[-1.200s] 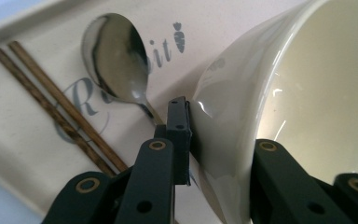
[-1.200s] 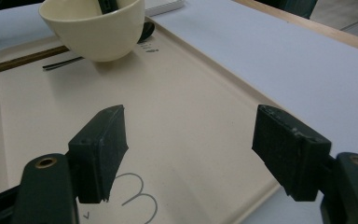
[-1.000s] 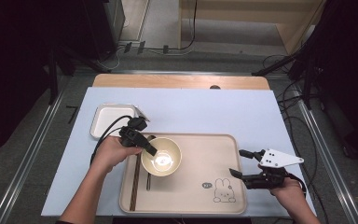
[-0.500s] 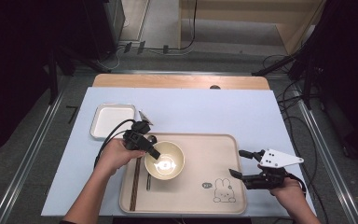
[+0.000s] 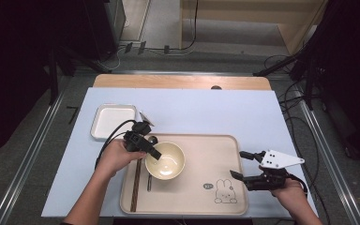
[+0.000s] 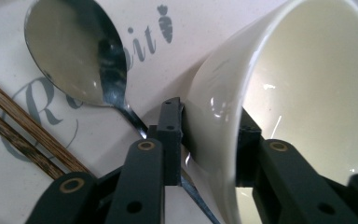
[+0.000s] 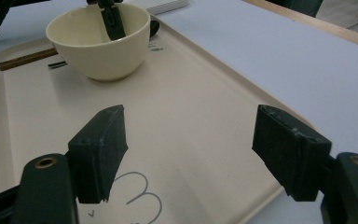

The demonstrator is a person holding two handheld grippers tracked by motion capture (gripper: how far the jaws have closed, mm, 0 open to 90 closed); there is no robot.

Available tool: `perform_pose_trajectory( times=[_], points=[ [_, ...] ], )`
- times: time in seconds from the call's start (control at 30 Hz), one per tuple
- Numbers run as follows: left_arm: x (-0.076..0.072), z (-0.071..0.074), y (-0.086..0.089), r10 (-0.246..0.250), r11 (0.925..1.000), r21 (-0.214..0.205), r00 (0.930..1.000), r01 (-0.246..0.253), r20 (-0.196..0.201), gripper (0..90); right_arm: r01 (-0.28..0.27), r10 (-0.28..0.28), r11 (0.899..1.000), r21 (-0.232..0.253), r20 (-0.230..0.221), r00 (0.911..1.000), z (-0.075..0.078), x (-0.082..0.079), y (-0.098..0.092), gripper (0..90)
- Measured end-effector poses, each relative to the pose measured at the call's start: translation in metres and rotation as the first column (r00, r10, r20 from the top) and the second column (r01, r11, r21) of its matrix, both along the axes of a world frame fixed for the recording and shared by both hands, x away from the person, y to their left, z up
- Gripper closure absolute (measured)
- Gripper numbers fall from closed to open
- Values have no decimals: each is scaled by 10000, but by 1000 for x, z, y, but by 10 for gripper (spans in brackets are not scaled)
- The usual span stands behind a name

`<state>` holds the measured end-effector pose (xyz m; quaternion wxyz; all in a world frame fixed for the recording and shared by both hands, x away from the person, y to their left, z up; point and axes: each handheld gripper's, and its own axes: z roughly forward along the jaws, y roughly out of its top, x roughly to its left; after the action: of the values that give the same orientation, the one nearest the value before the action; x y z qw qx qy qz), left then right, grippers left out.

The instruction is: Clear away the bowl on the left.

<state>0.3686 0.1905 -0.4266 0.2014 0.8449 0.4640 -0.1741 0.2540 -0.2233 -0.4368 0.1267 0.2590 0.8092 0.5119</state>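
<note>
Pale blue tabletop (image 5: 225, 112) carries a beige tray (image 5: 201, 197) printed with a small rabbit drawing, and on the tray's left half stands a cream bowl (image 5: 165, 161), upright. Seen from the left gripper view, the bowl's near wall sits between the 2 black jaws of the left gripper (image 6: 205, 140), 1 jaw inside the bowl and 1 outside; those jaws have just been opening, and a thin gap seems to show at the outer pad, so the grip looks released rather than pinching. A metal spoon (image 6: 74, 56) lies on the tray just beside the bowl, its handle running under the gripper, and 2 dark wooden chopsticks (image 6: 28, 135) lie beyond the spoon along the tray's left edge. Farther out, a white square dish (image 5: 113, 121) rests on the tabletop beyond the tray's far-left corner. On the right, the right gripper (image 5: 247, 165) hovers low over the tray's right edge near the rabbit, its jaws spread wide with nothing between them. Judging from this, the step in hand is setting the bowl down on the tray and letting go. The next move likely calls for widening the left jaws fully and lifting them straight up off the rim, without tipping the bowl or nudging the spoon.
</note>
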Motion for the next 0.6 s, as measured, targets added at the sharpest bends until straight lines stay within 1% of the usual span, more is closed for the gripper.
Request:
perform_pose_trajectory(
  times=[0.03,0.07,0.17,0.3,0.33,0.37,0.4,0.47,0.5,0.6],
  points=[
    [0,2,1,-11,9999,-133,9998,13,177,694,0,0,10000,6,-15,10000,0,0,0,259],
    [0,4,1,-65,9999,-133,9996,68,288,689,-1,1,10000,5,-17,10000,0,0,0,259],
    [-1,10,5,-48,9993,-374,9986,68,523,662,5,-5,10000,38,6,10000,0,0,0,259],
    [-3,20,8,-7,9993,-364,9955,42,944,605,38,-38,10000,42,-20,10000,0,0,0,259],
    [-3,23,9,-2,9991,-412,9940,47,1094,584,41,-41,10000,38,-20,10000,0,0,0,259],
    [-4,26,11,-35,9991,-418,9906,93,1368,575,41,-41,10000,43,-24,10000,0,0,0,259],
    [-5,30,12,-50,9986,-516,9875,132,1573,571,43,-43,10000,39,-22,10000,0,1,0,258],
    [-7,36,15,-32,9983,-574,9837,138,1796,559,27,-27,10000,43,-25,10000,0,1,-1,258],
    [-8,39,17,-12,9986,-522,9816,114,1909,553,28,-28,10000,43,-30,10000,0,0,-1,258],
    [-10,47,23,127,9981,-622,9777,4,2095,520,41,-41,10000,31,-39,10000,0,1,-1,258]
  ],
)
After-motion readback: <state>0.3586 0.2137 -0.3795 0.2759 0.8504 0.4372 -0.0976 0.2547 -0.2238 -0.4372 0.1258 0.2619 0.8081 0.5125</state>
